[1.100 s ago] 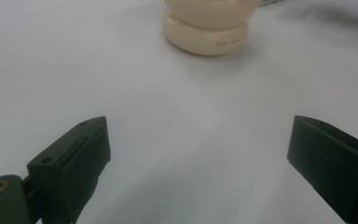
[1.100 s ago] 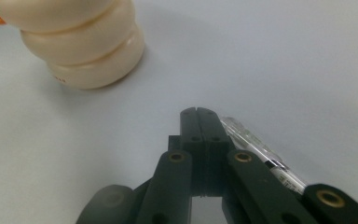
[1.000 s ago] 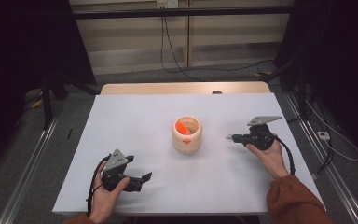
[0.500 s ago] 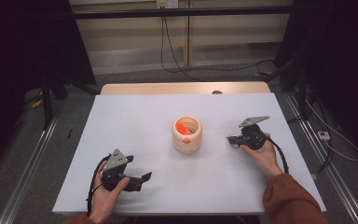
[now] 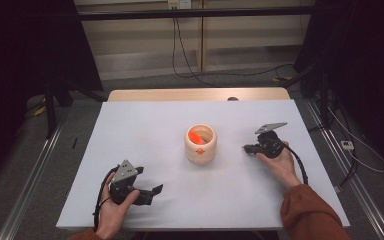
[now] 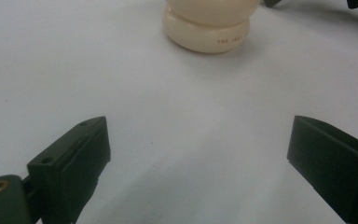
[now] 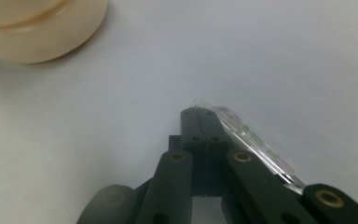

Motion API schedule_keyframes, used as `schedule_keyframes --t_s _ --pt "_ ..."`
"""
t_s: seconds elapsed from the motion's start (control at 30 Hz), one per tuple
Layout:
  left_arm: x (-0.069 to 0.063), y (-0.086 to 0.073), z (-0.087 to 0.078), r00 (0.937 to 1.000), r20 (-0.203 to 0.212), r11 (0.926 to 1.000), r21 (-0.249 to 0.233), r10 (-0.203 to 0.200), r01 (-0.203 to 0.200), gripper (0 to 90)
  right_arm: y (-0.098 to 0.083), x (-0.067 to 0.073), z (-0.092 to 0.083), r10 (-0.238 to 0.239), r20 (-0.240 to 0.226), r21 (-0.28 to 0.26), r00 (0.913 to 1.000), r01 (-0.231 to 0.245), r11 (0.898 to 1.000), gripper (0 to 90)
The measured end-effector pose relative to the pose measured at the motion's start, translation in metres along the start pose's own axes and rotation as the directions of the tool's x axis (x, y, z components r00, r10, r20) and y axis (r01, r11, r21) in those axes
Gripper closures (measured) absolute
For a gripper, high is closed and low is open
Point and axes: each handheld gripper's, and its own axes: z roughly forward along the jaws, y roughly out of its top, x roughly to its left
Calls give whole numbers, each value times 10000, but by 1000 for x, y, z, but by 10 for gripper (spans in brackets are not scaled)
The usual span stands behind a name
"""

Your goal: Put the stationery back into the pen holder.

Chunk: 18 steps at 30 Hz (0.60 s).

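The left tool (image 5: 152,191) rested at about seven o'clock on the table (image 5: 145,130), its jaws spread wide with nothing between them and aimed toward the cup (image 5: 200,145). The cream cup stood upright near the table's centre, with an orange item (image 5: 195,135) leaning inside it toward the rim at ten o'clock. The right tool (image 5: 246,148) sat at about three o'clock from the cup, near but apart from it, its jaws pressed fully together on nothing; in the right gripper view a clear strip (image 7: 249,140) lay along the outside of one jaw.

Judged risks: a closed tool pushed against the cup's wall would probably slide or tip it, spilling the orange item. A reach into the mouth without first opening would knock the item deeper. The cup's rounded, smooth wall could slip from a one-sided pinch unless the left tool steadied it.
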Motion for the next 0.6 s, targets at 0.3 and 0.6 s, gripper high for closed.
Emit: schedule_keyframes --t_s 0.3,0.6 --pt "0 0 0 10000 23 10000 -44 -41 41 58 7 -6 6 132 198 -48 9997 -132 9999 900" --pt "0 0 0 10000 0 10000 -18 -34 34 58 11 -12 10 332 335 -120 9989 -328 9994 900"
